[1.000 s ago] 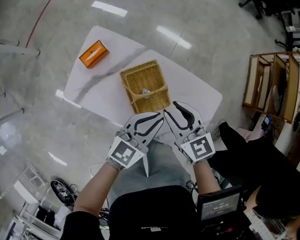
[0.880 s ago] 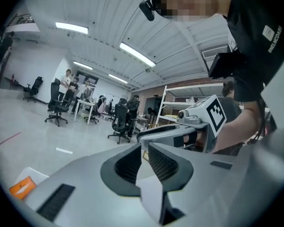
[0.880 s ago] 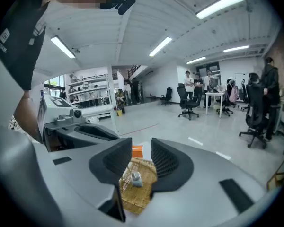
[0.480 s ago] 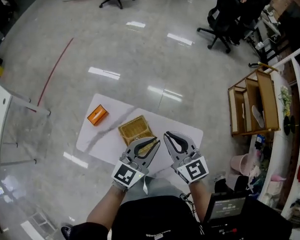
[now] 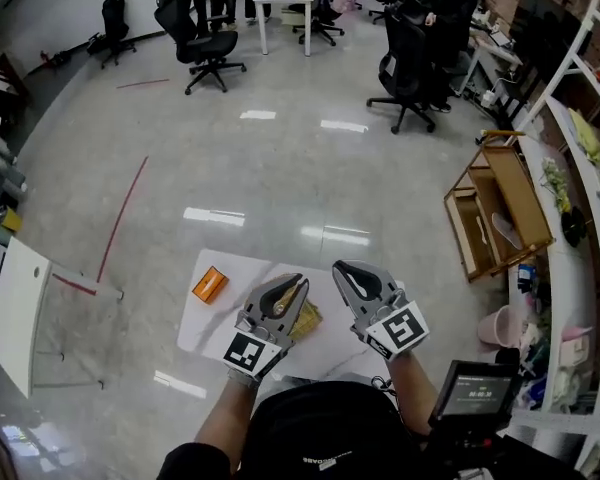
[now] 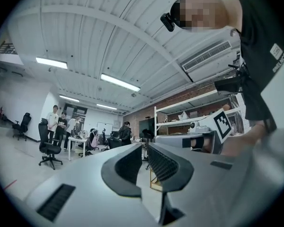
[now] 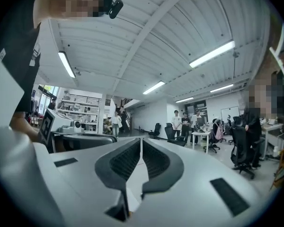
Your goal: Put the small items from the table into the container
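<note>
Container [image 5: 311, 318]: a woven wicker basket standing on the white table [image 5: 202, 330], seen from far above in the head view. Most of the basket is covered by the left claw [image 5: 300, 280], and what lies inside it cannot be made out. An orange box [image 5: 209, 285] lies on the table's left part, well apart from the basket.

Both claws are held level in front of the person, side by side and high above the table. The right claw [image 5: 338, 266] sits just to the right of the left one, each carrying its marker cube toward the wrist.

Left gripper view: the jaws stand with tips together and only a thin slit between the ribbed pads. Nothing is between them, and the office shows beyond.

Right gripper view: the jaws are closing, their tips all but touching, and nothing is between them.

Surroundings: a glossy grey floor [image 5: 280, 168] with a red line [image 5: 120, 218]. Black office chairs [image 5: 198, 30] stand at the far side. A wooden shelf unit [image 5: 500, 203] and a pink bucket [image 5: 497, 326] are at the right. A small screen [image 5: 477, 393] is mounted near the person's right arm.
</note>
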A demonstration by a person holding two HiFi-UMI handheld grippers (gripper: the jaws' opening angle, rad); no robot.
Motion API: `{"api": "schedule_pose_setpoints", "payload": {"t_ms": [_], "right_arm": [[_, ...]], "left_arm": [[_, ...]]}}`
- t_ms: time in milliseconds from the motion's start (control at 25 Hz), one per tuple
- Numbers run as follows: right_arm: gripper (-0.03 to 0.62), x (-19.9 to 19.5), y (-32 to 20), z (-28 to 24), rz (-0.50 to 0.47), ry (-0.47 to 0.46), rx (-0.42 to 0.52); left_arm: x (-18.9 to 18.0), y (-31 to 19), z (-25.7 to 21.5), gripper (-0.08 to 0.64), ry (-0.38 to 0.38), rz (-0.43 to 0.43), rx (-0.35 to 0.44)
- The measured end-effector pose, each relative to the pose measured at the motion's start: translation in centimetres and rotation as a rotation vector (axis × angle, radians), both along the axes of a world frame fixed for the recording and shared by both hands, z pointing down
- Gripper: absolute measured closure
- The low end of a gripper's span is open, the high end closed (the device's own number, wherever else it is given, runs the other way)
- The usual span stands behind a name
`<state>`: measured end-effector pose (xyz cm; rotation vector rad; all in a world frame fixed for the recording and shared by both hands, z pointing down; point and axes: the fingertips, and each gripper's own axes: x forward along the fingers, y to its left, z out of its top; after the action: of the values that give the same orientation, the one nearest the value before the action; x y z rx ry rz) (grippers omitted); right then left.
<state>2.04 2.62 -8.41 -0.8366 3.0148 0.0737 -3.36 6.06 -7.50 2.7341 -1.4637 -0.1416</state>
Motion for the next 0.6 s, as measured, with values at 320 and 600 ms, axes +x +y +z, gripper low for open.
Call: {"api": "schedule_pose_setpoints", "payload": {"t_ms": [320,600], "right_arm": [[0.568,1.9,-0.3,-4.5,0.028,-0.016,0.084],[0.568,3.7,-0.2,-6.2,0.038,-0.037,0.092]], "left_arm": [[0.9,-1.2,-3.0,0.515,-0.057,0.044,0.038],[2.5,-1.8,-5.1,0.514,-0.062,0.108,0.079]]}}
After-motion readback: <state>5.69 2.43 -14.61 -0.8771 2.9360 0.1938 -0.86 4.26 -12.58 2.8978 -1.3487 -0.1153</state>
